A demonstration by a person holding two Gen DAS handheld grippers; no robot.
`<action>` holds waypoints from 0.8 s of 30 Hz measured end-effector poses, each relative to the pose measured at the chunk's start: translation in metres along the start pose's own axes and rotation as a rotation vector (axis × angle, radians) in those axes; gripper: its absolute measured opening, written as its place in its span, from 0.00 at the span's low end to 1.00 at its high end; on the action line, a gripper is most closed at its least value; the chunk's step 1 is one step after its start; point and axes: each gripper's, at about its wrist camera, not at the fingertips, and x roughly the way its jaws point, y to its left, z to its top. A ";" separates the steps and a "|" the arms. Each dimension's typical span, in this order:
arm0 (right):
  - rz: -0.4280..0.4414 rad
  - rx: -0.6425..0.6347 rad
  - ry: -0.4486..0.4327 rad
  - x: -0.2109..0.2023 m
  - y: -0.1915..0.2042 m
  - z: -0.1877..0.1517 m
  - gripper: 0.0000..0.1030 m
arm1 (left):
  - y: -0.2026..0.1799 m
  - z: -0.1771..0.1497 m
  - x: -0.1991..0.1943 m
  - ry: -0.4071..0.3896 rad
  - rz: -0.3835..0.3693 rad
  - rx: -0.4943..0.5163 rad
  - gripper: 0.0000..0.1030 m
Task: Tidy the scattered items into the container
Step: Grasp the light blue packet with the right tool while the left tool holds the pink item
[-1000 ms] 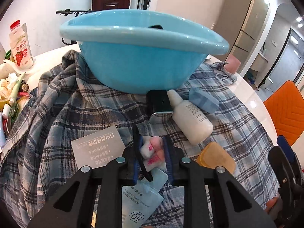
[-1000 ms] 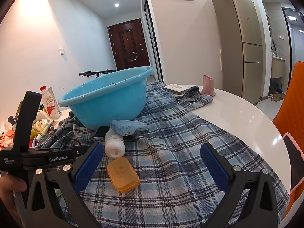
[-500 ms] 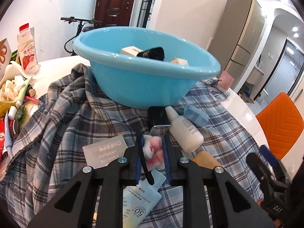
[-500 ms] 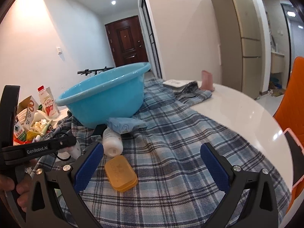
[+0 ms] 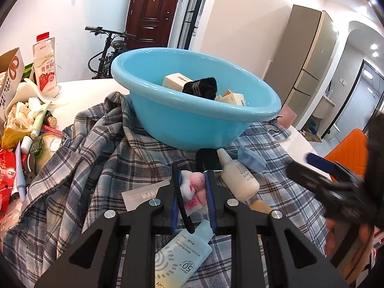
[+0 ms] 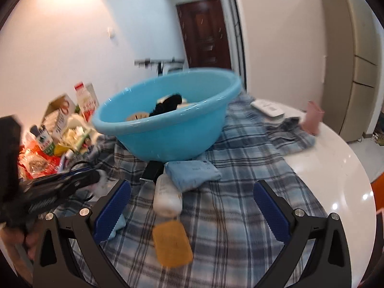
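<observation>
From the left wrist camera, the left gripper point(image 5: 193, 193) has its two blue-padded fingers point(image 5: 174, 199) drawn narrow and clamped on a pink-and-white soft bundle point(image 5: 194, 189), with a black cord point(image 5: 183, 206) running down along the left pad. The bundle is held above the plaid cloth point(image 5: 100, 158), in front of the blue basin point(image 5: 192, 120). The basin stands on the cloth and already holds small cream boxes point(image 5: 177, 81) and a black fabric lump point(image 5: 201, 88). Between gripper and basin lie a black box point(image 5: 207, 159), a white bottle point(image 5: 237, 176) on its side and a pale blue packet point(image 5: 250, 159). A grey card point(image 5: 141, 194) lies left of the fingers, a light blue tube point(image 5: 182, 256) beneath them. A heap of groceries point(image 5: 26, 110) crowds the table's left edge. The right gripper point(image 5: 331, 180) appears blurred at the right.

From the right wrist camera, the right gripper point(image 6: 192, 206) is spread wide with nothing between its fingers point(image 6: 112, 208). Below the gap lies a yellow soap-like bar point(image 6: 171, 244) on the cloth point(image 6: 240, 192), with the white bottle point(image 6: 166, 196) just beyond it, the blue packet point(image 6: 192, 172) and black box point(image 6: 152, 169) close to the basin point(image 6: 168, 129). The left gripper point(image 6: 100, 180) shows blurred at the left. A pink cup point(image 6: 312, 117) and a white flat device point(image 6: 267, 106) sit on the white table point(image 6: 336, 156) farther back.
</observation>
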 end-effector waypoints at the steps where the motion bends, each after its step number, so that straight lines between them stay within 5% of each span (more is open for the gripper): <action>1: 0.007 0.008 0.043 0.013 0.002 0.006 1.00 | 0.000 0.000 0.000 -0.002 0.001 -0.001 0.18; 7: 0.112 0.152 0.184 0.066 0.008 0.017 1.00 | 0.003 -0.001 -0.004 -0.020 0.001 -0.006 0.18; 15: -0.006 0.187 0.236 0.099 0.007 0.011 0.90 | 0.009 0.003 -0.009 -0.036 -0.001 -0.021 0.18; 21: 0.016 0.207 0.211 0.100 0.004 0.010 0.53 | 0.009 0.001 -0.009 -0.033 -0.011 -0.019 0.18; 24: -0.010 0.179 0.177 0.096 0.008 0.009 0.52 | 0.006 0.000 -0.009 -0.032 -0.009 -0.006 0.18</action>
